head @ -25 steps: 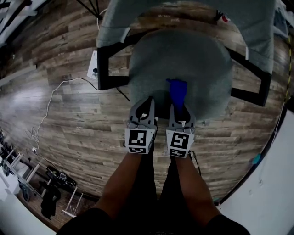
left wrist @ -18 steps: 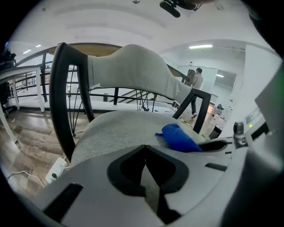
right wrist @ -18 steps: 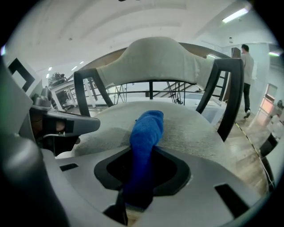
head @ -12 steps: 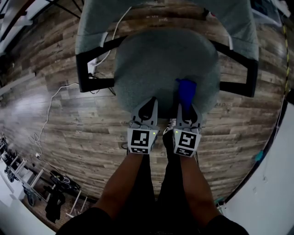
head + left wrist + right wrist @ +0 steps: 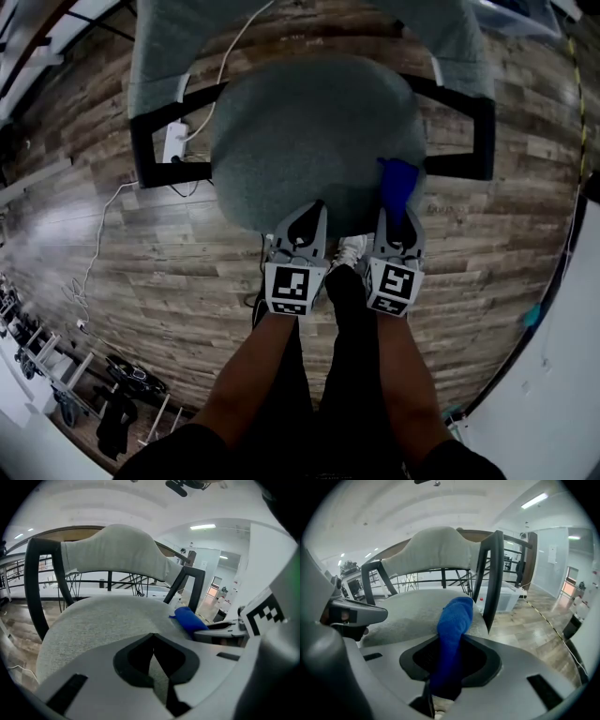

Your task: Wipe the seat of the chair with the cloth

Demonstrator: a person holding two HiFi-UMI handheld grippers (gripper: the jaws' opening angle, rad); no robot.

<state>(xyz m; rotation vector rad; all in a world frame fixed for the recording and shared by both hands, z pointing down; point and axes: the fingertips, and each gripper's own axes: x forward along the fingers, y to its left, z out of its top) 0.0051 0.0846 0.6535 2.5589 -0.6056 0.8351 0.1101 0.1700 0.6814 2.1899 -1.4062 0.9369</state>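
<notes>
Cloth is what your right claw is clamped on: a soft, light, blue roll of towelling that will fold and drag rather than push. It probably slides easily on the seat's grey fabric only if you press it flat. You hold it by its near end, which seems the right place, since the free end is left to do the wiping.

Its long axis runs straight out along the claw's line, away from you and toward the backrest. The free tip stands up and curls a little instead of lying down on the seat.

Relative to the seat, the cloth sits at the right front edge, just beside the black arm frame on that side.

Your left claw is closed with nothing between its jaws. It hovers at the seat's front edge, toward the middle, beside the right one and apart from the cloth.
</notes>
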